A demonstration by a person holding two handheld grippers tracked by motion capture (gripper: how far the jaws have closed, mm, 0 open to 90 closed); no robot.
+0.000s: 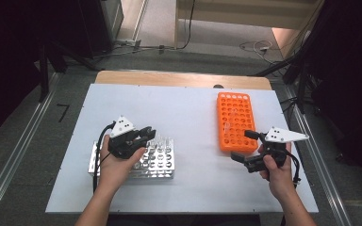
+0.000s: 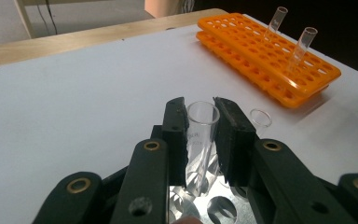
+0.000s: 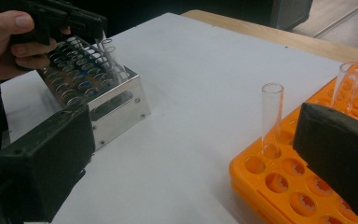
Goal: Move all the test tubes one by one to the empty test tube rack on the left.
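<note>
Left gripper (image 2: 200, 135): fingers clamp a glass tube (image 2: 200, 140) over the metal rack (image 1: 158, 160).
Right gripper (image 3: 205, 154): fingers spread, empty, beside the orange rack (image 3: 279, 182).

From my remote station, I saw the black left tongs (image 2: 200, 135) closed on a clear glass test tube (image 2: 200, 140) above a shiny silver metal rack (image 1: 158, 160) drilled with a regular grid of round holes. The tabletop (image 1: 184, 117) was plain white, edged at the far side by a strip of pale wood. A bright orange plastic rack (image 1: 235, 122), patterned with rows of round holes, carried two more clear tubes (image 2: 300, 44). My right tongs (image 1: 246, 146) were black too, each gripper topped by a pale grey three-cornered plate. The floor beyond was dull grey.
</note>
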